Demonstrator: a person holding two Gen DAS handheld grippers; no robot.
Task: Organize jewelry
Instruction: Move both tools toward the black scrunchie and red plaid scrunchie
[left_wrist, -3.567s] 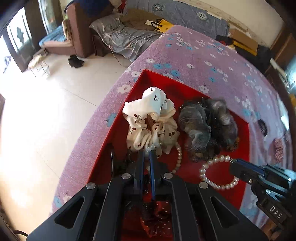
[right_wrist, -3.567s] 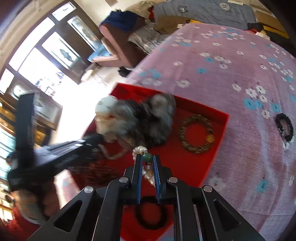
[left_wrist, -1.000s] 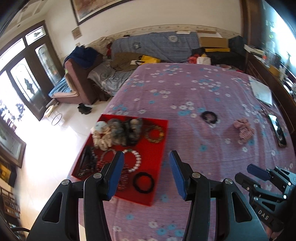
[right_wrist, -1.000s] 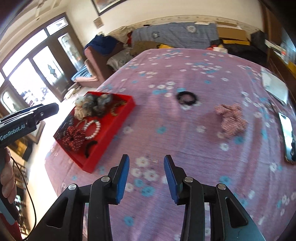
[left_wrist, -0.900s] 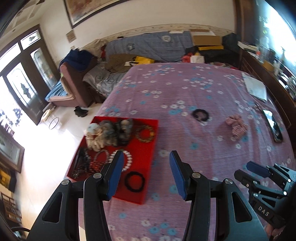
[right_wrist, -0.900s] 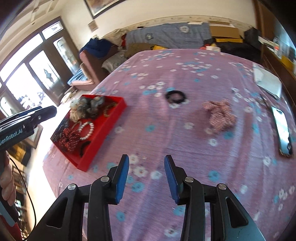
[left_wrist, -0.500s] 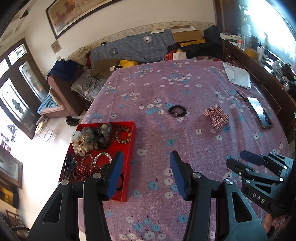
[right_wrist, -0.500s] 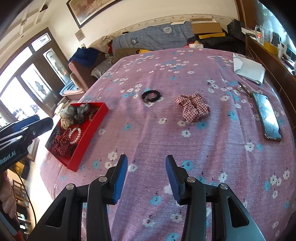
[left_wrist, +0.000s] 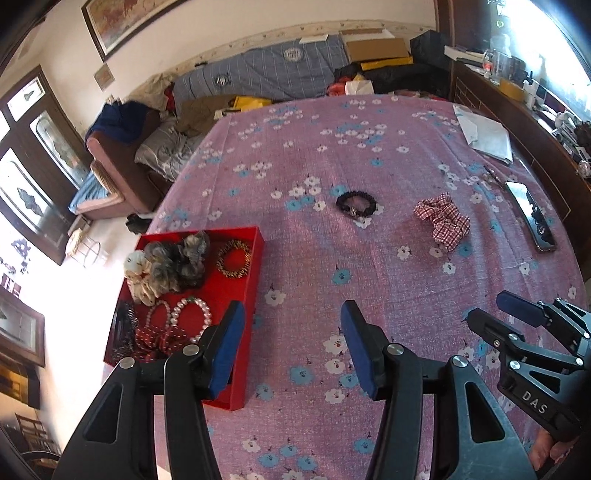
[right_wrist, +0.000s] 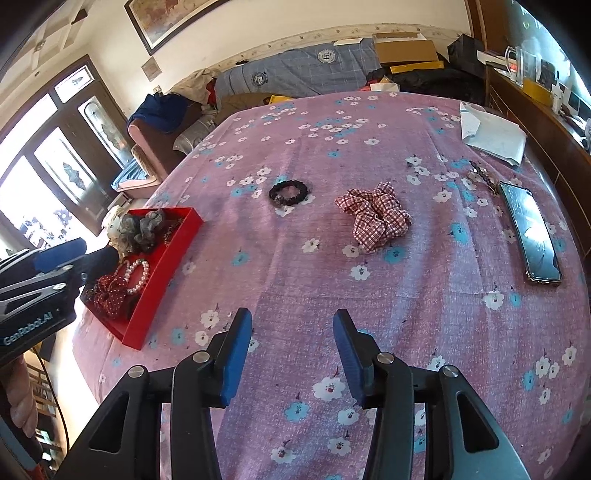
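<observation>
Two grippers are seen empty above the purple flowered bedspread (right_wrist: 295, 280). Nearest, the right gripper (right_wrist: 292, 345) is held with its blue-padded jaws well apart, nothing between them; they have just been opening. The left gripper (left_wrist: 292, 341) is likewise spread about halfway and holds nothing; in the right wrist view it is seen at the left edge, over the tray.

Beside the left gripper, at the bedspread's left edge, the shallow red rectangular tray (left_wrist: 258, 273) is found already filled: a cream printed scrunchie (left_wrist: 138, 282), a grey gauzy scrunchie (left_wrist: 177, 258), a gold-brown beaded bracelet (left_wrist: 233, 258), a white pearl bracelet (left_wrist: 190, 319) and a red dotted scrunchie (right_wrist: 110, 291).

Farther out, two loose pieces are left on the cloth, well apart from the tray: the red-and-white checked fabric scrunchie (right_wrist: 375, 218) and, beyond it, the black beaded bracelet (right_wrist: 288, 192). A black smartphone (right_wrist: 532, 236) lies to the right and white folded papers (right_wrist: 493, 136) farther back.

The scrunchie is judged light, soft and compressible; any bunched fold can be pinched, no fragility expected. The bracelet is judged light but hard-beaded and likely to roll or slip; one side of the ring should be taken across the beads, pads reaching the cloth.
</observation>
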